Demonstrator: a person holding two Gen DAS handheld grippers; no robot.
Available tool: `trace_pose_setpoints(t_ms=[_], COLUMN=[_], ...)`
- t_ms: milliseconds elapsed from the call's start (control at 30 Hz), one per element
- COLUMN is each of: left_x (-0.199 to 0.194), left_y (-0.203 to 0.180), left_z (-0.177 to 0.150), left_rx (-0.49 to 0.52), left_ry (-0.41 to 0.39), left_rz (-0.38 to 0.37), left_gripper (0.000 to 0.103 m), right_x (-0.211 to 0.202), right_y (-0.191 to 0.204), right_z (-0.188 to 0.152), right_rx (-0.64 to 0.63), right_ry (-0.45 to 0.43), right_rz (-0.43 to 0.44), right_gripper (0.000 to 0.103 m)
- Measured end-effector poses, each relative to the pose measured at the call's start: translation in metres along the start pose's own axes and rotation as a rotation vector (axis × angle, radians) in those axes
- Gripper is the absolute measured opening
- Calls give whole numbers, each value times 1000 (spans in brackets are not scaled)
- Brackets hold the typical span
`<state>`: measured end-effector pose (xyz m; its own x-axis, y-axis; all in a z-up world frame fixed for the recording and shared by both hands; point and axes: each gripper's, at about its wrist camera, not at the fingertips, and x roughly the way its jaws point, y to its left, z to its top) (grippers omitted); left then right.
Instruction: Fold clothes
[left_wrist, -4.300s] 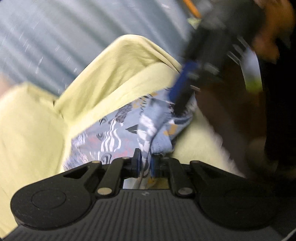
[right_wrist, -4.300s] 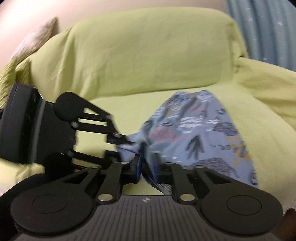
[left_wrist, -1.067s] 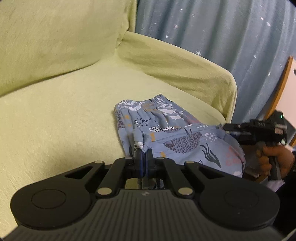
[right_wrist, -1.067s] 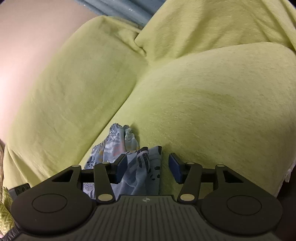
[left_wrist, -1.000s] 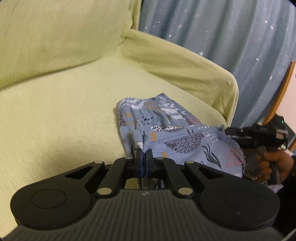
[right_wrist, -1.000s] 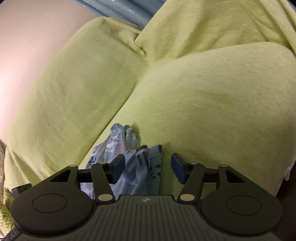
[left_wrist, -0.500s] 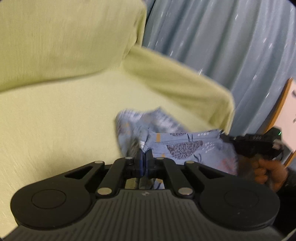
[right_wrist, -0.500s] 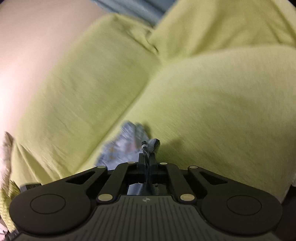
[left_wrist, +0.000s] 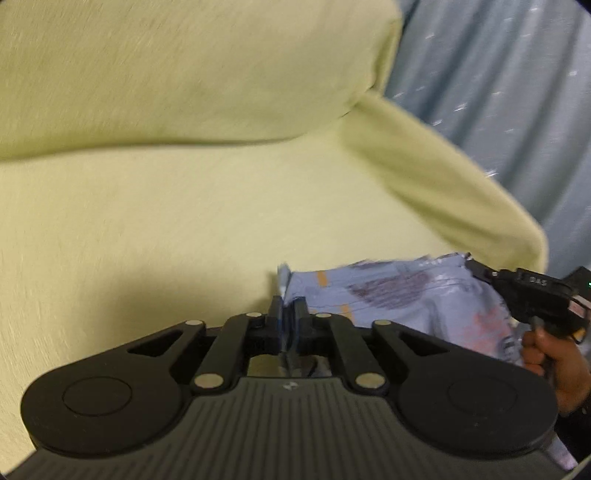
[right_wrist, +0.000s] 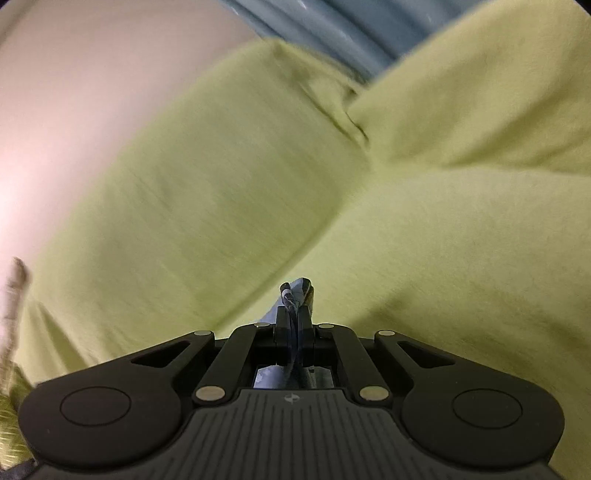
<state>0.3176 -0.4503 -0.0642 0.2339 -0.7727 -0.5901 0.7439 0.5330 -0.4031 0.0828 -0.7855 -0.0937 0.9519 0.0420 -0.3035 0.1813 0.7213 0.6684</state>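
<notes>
Left wrist view. Left gripper (left_wrist: 289, 308): lower centre of frame, fingers closed on an edge of the patterned blue garment (left_wrist: 406, 295). Garment: light blue with orange and dark printed marks, stretched from the fingers toward the right edge of frame, above the sofa seat (left_wrist: 184, 221). Right gripper (left_wrist: 471, 264): right edge of frame, tip pinching the garment's far corner, held by the person's hand (left_wrist: 557, 358). Sofa: yellow-green; backrest upper left, armrest (left_wrist: 443, 177) centre right. Curtain (left_wrist: 498, 74): grey-blue, upper right.

Right wrist view. Right gripper (right_wrist: 294, 321): lower centre, fingers closed on a bunched blue fold of the garment (right_wrist: 299, 290). Sofa (right_wrist: 443, 258) fills the frame, blurred. Wall (right_wrist: 74, 92): pinkish, upper left.
</notes>
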Motion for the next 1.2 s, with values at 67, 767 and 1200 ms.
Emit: trace_pose_setpoints(t_ms=[67, 767, 1200], left_x=[-1, -56, -72], left_y=[2, -56, -126], left_z=[-2, -71, -84], left_rx=[-13, 239, 389], left_ry=[-22, 5, -48], left_rz=[7, 82, 29], left_gripper=[10, 2, 8], right_x=[9, -60, -77], right_y=[-10, 113, 107], right_z=[-8, -102, -110], right_rx=[39, -534, -577], right_ry=[-7, 111, 52], right_rz=[-44, -113, -228], right_gripper=[11, 15, 34])
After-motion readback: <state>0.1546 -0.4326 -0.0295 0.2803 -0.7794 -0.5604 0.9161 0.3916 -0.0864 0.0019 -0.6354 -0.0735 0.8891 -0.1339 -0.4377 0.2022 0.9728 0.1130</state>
